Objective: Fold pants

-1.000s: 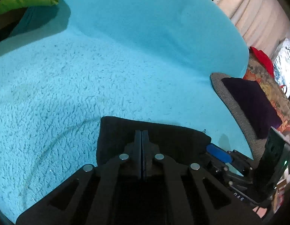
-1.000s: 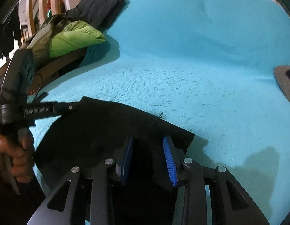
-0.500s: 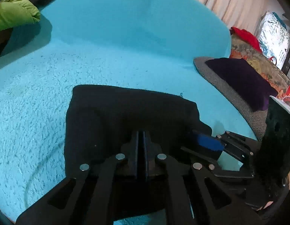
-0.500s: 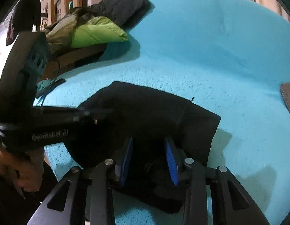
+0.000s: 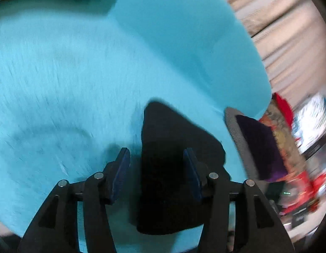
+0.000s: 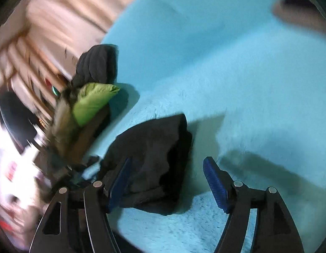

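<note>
The black pants lie folded into a compact bundle on the turquoise fleece blanket. My left gripper is open, its blue pads either side of the bundle and apart from it. In the right wrist view the pants lie left of centre. My right gripper is open and empty above the bundle's near right part. Both views are blurred by motion.
A green cushion and a dark garment lie at the blanket's left edge. A grey cushion with a purple one lies at the right edge, with clutter beyond. Beige curtains hang behind.
My left gripper has opened and let go of the pants. My right gripper has opened wider and drawn back. Both cameras have swung, and the pants now lie as a narrower bundle.
</note>
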